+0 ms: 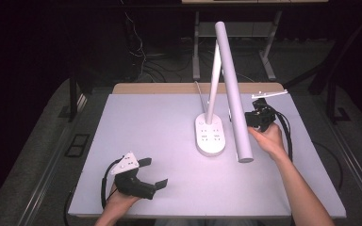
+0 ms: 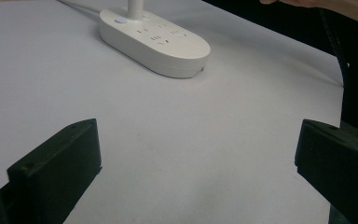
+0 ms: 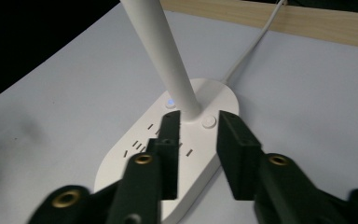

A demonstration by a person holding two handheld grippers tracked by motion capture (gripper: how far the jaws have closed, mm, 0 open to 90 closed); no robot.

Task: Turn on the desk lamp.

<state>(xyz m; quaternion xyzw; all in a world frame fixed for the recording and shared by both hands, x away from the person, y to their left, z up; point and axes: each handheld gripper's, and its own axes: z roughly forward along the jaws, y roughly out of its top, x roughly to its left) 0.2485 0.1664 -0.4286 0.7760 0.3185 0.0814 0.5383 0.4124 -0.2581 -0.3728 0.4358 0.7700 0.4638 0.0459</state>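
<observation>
A white desk lamp stands on the table's right half. Its oval base [image 1: 211, 135] carries sockets and two buttons, an upright pole [image 1: 213, 84] and a long bar head [image 1: 233, 89] sloping toward the front. My right gripper [image 1: 253, 118] is just right of the head. In the right gripper view it [image 3: 199, 122] hovers over the base [image 3: 214, 95] in front of the pole [image 3: 163, 51], jaws slightly apart and holding nothing. A small blue light [image 3: 170, 102] glows by the pole. My left gripper [image 1: 155, 172] rests at the front left, open wide [image 2: 196, 140], facing the base [image 2: 156, 42].
The table has a grey-white mat [image 1: 160, 136] with a wooden strip [image 1: 169, 88] along its back edge. The lamp's white cable [image 3: 251, 46] runs off over that strip. Dark floor, cables and table legs lie beyond.
</observation>
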